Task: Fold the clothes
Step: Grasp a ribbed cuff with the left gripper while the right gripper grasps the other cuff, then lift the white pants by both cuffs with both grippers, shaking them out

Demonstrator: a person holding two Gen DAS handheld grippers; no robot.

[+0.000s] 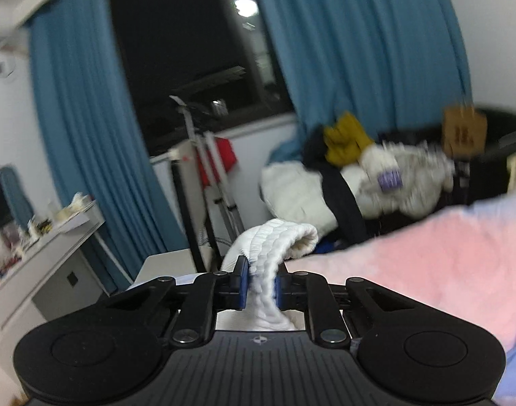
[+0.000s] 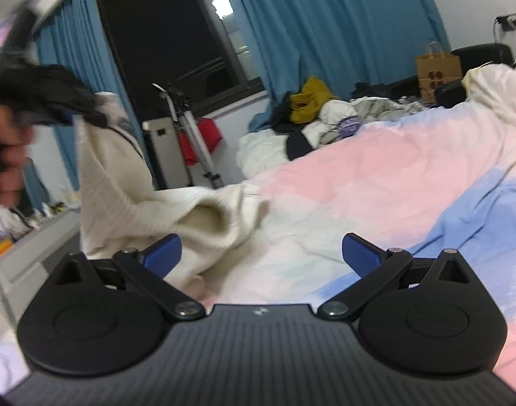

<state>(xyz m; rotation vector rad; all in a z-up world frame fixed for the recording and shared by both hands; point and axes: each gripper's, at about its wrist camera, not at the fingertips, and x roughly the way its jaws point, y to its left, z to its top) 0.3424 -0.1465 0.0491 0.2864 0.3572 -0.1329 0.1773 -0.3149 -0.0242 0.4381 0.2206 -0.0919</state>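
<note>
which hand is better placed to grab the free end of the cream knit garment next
Right. Its tool is open and empty, just above the cream knit garment on the pink and blue bedspread. The left tool is already clamped on it.

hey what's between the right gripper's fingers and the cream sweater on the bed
Nothing but bare pink and blue bedsheet. In the right wrist view the open right gripper sits just short of the cream sweater, which the left gripper holds up.

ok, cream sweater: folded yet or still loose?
Loose. The cream sweater hangs bunched from the left gripper, shut on its ribbed edge, trailing crumpled onto the bedspread.
</note>
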